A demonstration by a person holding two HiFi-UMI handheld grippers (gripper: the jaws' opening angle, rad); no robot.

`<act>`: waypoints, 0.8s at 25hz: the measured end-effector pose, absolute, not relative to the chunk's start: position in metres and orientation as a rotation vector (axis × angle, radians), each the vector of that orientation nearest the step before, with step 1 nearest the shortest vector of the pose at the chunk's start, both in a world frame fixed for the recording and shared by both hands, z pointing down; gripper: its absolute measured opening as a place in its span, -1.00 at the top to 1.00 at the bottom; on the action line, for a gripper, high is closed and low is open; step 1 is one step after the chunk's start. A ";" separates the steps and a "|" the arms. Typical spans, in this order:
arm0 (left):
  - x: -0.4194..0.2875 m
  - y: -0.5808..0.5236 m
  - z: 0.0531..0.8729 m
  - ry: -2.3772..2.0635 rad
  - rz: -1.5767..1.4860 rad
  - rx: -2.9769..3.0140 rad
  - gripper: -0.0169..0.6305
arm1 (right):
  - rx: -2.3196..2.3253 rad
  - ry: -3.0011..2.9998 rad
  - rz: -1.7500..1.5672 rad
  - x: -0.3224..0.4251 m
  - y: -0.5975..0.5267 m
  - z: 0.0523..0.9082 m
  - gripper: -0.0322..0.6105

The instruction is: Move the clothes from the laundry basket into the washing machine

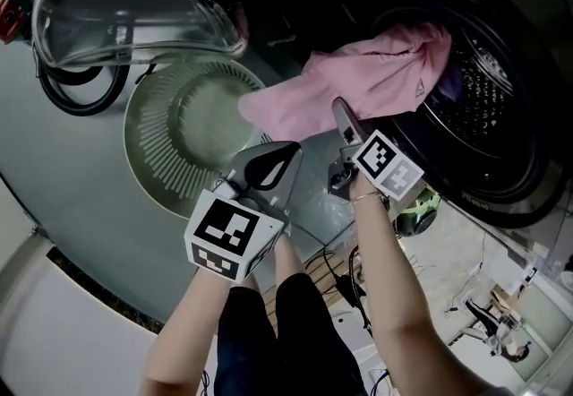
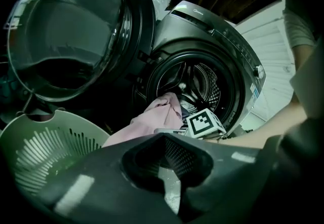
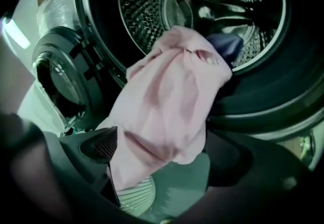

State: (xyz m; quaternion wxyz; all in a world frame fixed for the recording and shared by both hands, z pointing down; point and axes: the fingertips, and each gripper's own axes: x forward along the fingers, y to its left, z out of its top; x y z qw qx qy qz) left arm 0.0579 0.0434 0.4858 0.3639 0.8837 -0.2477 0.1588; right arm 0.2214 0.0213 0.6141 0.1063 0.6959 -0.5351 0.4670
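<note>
We note right gripper (image 3: 167,149) released, jaws wide; pink garment (image 3: 172,96) hangs between them, off washing machine (image 3: 268,101) drum rim. Left gripper (image 2: 163,137) clenched, empty. Only its view shows us control panel (image 2: 228,40), lettering unreadable.

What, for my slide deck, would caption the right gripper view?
Pink garment hangs from the mouth of the washing machine, its lower end between the open jaws of the right gripper.

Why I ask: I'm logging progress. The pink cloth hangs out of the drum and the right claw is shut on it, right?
No. The pink cloth does hang out of the drum, but the right claw is open, its jaws standing apart around the cloth, as the right gripper view shows.
</note>
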 end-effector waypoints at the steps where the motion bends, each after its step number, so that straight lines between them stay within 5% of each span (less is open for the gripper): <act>1: 0.059 0.044 0.486 -0.637 0.404 2.275 0.93 | 2.062 -1.553 1.406 0.224 0.023 0.623 -0.84; 4: 0.063 0.047 0.487 -0.623 0.393 2.286 0.93 | 2.045 -1.513 1.431 0.231 0.020 0.640 -0.81; 9: 0.070 0.050 0.491 -0.610 0.375 2.254 0.93 | 1.925 -1.557 1.394 0.234 -0.002 0.649 -0.34; 13: 0.072 0.046 0.488 -0.620 0.370 2.269 0.93 | 1.896 -1.583 1.382 0.240 -0.012 0.634 0.56; 20: 0.071 0.044 0.476 -0.617 0.356 2.268 0.93 | 2.084 -1.733 1.052 0.255 -0.017 0.542 0.65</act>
